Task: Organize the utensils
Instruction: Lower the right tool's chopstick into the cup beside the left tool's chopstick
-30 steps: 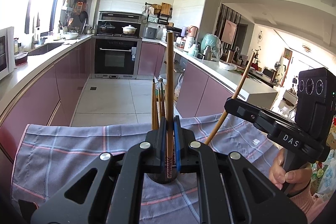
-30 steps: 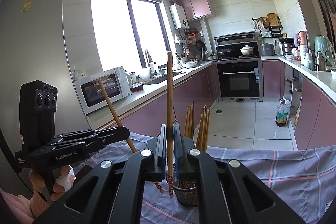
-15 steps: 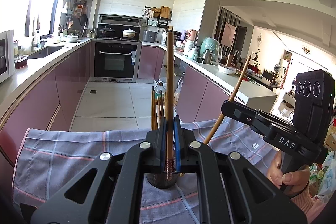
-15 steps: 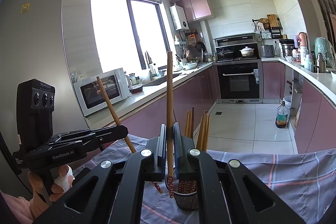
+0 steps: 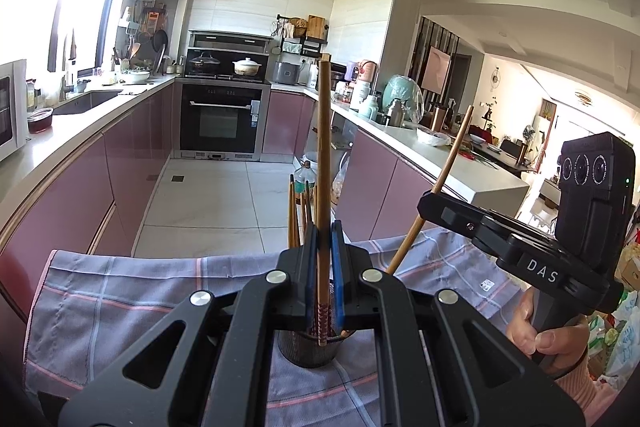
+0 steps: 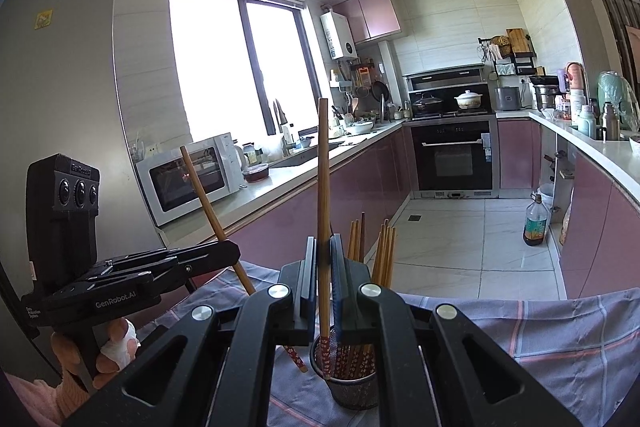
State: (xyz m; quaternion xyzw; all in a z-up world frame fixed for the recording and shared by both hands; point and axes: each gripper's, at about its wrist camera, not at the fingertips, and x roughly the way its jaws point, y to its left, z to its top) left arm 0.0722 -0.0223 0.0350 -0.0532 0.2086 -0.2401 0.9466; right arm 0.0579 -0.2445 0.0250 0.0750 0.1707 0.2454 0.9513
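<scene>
Right now I am holding both claws level over the cloth-covered surface (image 5: 120, 291), each one pointing forward and clamped narrow on a single chopstick.

My left claw (image 5: 324, 267) is gripping a wooden chopstick (image 5: 323, 155) that is standing nearly upright between the blue pads, its patterned lower tip dipping into the mouth of the dark utensil cup (image 5: 308, 351) just below. Other chopsticks (image 5: 296, 215) are sticking up out of that cup behind the pads.

My right claw (image 6: 323, 283) is pinching its own chopstick (image 6: 323, 195) the same way, upright, with the red flowered end reaching down inside the mesh cup (image 6: 352, 387), among the bundle (image 6: 380, 251) already standing there.

From the left camera I am seeing the right claw (image 5: 436, 203) coming in from the side, its chopstick (image 5: 436, 187) looking tilted, and my right hand (image 5: 548, 335) wrapping the handle below. From the right camera the left claw (image 6: 224, 255) is showing likewise, with its chopstick (image 6: 212, 215) slanting and my left hand (image 6: 108, 351) curling round the grip.
</scene>
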